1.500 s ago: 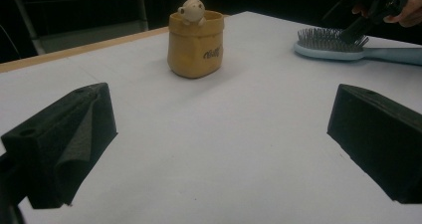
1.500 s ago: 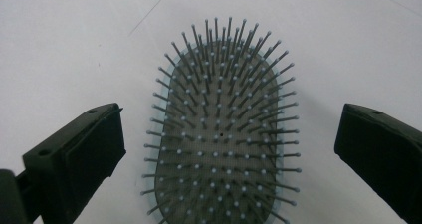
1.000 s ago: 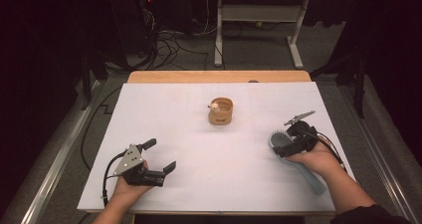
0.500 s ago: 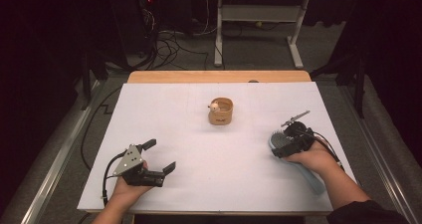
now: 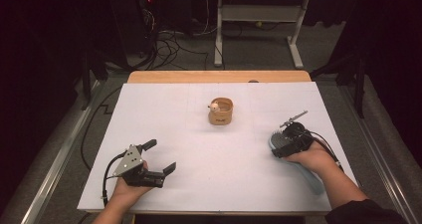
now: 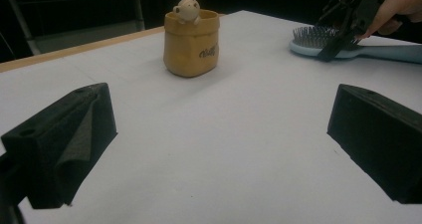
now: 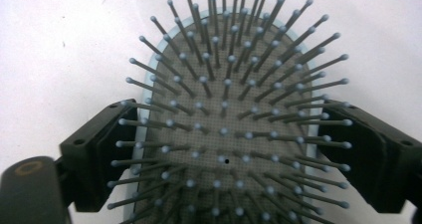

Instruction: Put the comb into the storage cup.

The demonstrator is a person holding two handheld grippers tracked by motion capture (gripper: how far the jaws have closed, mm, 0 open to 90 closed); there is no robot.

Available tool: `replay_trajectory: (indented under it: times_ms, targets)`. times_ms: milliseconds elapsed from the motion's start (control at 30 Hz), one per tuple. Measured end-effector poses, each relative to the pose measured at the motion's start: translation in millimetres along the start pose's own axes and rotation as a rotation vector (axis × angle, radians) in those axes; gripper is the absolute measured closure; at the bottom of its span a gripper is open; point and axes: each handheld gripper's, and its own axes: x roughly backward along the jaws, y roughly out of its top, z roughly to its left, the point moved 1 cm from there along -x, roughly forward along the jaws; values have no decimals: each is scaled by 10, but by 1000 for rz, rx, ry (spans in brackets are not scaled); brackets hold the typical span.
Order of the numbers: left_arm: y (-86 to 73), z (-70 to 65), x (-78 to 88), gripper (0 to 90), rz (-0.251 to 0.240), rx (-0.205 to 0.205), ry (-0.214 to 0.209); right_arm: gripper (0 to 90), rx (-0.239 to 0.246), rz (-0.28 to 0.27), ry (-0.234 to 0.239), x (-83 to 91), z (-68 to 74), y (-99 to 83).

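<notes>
Light blue hairbrush (image 5: 298, 165) lying bristles up at the right side of the white surface (image 5: 199, 134), near the front. Right gripper (image 7: 224, 149) low over its head, jaws spread, one on each side of the brush, not squeezing it. Little tan pot (image 5: 221, 111) with a tiny bear on its rim, farther back in the middle. Left gripper (image 5: 160, 157) at the front left, jaws wide apart, holding nothing.
</notes>
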Motion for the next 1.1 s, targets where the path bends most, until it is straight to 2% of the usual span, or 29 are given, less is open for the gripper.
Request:
replay_trajectory:
  times_ms: [400, 1100]
  targets:
    - [2, 1, -2, 1, -3, 7, 7, 169, 7, 8, -11, 2, 38, 35]
    - [4, 0, 2, 1, 0, 12, 6, 174, 13, 31, -8, -6, 32, 64]
